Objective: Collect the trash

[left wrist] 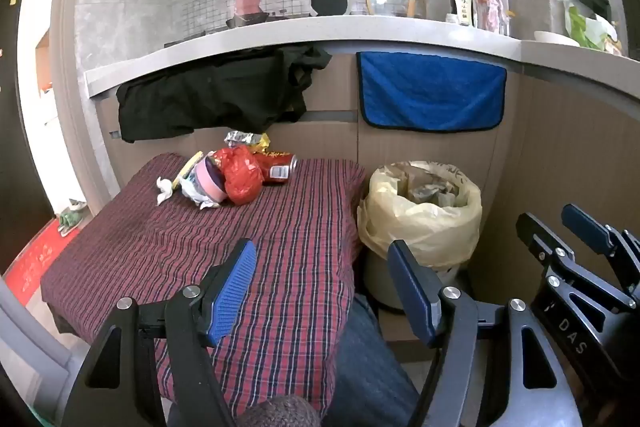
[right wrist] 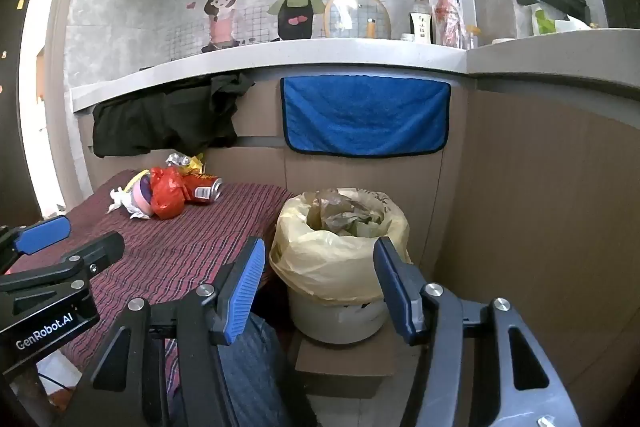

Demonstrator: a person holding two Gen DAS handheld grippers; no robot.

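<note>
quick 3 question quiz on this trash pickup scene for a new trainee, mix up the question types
1. True or false: the left gripper is shut on the red can.
2. Multiple choice: the bin with the yellow liner stands (a) on the striped cloth, (b) beside the cloth on its right, on a cardboard box, (c) on the counter.
3. Fill in: hanging from the counter edge above the bin is a ____ towel.

Key
1. False: both it and the right gripper are open and hold nothing.
2. b
3. blue
</note>
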